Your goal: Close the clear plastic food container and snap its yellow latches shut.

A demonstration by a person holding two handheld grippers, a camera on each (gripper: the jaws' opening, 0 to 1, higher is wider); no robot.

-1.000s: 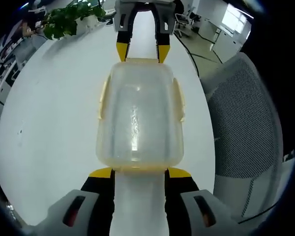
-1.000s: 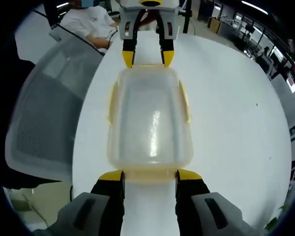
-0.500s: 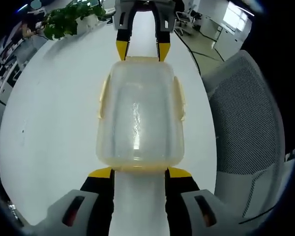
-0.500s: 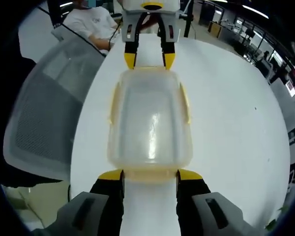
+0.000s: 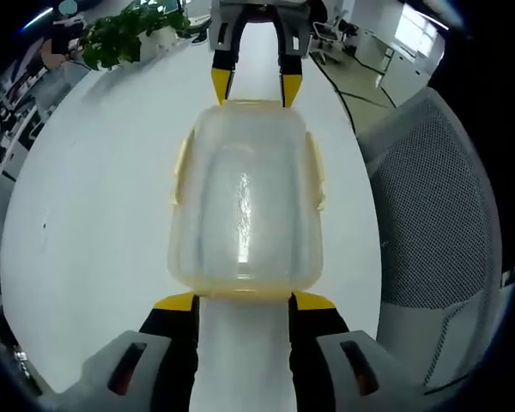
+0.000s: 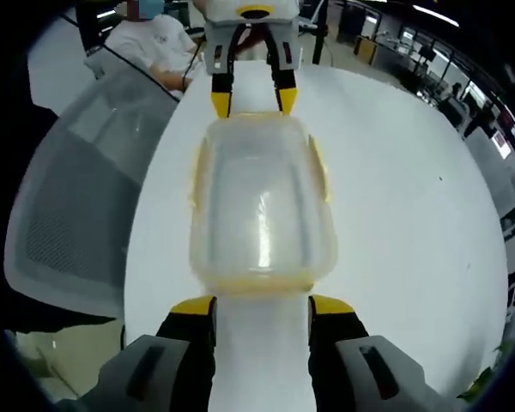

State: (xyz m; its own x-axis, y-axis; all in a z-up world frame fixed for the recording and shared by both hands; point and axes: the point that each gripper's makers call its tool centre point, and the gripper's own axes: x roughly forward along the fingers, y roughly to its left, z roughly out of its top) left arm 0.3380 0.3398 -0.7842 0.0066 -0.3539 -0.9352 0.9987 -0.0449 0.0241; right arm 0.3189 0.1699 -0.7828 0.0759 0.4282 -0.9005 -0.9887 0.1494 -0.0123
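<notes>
In the left gripper view, the left gripper [image 5: 244,300] is seen at 6 o'clock with its yellow-tipped jaws spread apart, nothing clamped between them; just beyond the tips, the clear plastic food container [image 5: 245,202] is set at the centre on the white table [image 5: 94,206], its lid seated on top; a yellow latch [image 5: 312,176] is noted on its 3 o'clock side and another on its 9 o'clock side; at 12 o'clock the right gripper [image 5: 257,86] is met at the container's far end, jaws likewise parted; a mesh chair [image 5: 433,215] is placed at 3 o'clock and a green plant [image 5: 124,34] at 11 o'clock.

In the right gripper view, a seated person [image 6: 159,43] is glimpsed at 11 o'clock.
</notes>
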